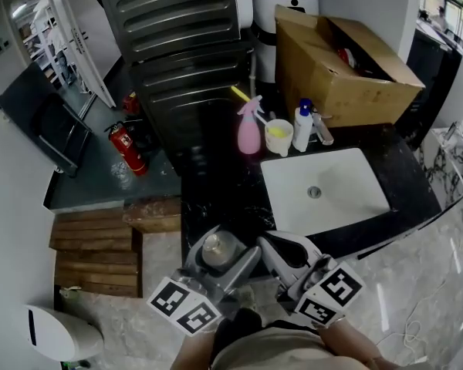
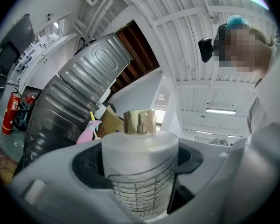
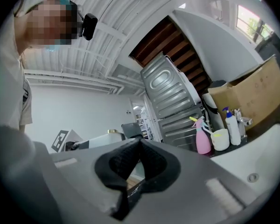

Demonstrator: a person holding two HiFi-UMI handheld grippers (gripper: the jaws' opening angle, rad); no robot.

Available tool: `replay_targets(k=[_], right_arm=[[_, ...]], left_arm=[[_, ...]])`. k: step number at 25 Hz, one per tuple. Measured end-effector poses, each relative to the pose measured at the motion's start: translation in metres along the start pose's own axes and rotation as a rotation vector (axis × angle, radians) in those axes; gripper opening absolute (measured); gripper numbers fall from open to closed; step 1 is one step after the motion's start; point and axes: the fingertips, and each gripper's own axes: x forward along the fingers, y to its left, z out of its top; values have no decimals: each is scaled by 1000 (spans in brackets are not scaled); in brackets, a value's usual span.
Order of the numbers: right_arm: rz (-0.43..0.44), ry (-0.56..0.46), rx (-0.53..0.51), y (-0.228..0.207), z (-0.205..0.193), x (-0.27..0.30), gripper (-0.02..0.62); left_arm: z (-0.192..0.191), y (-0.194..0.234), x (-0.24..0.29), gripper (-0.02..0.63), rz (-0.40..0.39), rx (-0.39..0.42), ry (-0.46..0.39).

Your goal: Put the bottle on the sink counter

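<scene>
Frosted plastic with printed grid lines and a gold cap marks the bottle (image 2: pixel 139 171), which stands upright between the jaws of the left hand-held gripper (image 1: pixel 225 262). The dark pads are pressed against both its sides. In the head view the bottle (image 1: pixel 217 247) sits at about 6 o'clock, at the near edge of the black counter (image 1: pixel 216 199); whether its base touches the surface cannot be told. The right hand-held gripper (image 3: pixel 139 148) is at its 3 o'clock, just beside it, with jaws closed together and nothing between them. The white sink (image 1: pixel 347 177) lies at 2 o'clock from the bottle. Along the far side of the counter, at 12 to 1 o'clock, stand a pink spray bottle (image 1: pixel 249 129), a white cup (image 1: pixel 278 136), a blue-topped pump bottle (image 1: pixel 302 124) and a cardboard box (image 1: pixel 332 68).
</scene>
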Motion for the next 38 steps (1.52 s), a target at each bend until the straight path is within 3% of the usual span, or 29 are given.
replay_targets(k=[11,22,30,38], right_arm=[[-77,2,-4,-68,5,83,3],[-150,38,1,-116,-10,141,3],[-227,69,35,-157,-26,152,3],[-268,122,39,-193,-41,163,3]], left_arm=[[21,110,39,350,65,23,60],[25,196,82,350,63,38,132],[10,244,120,350,71,99,191],[-6,276,151,350,82,75,220]])
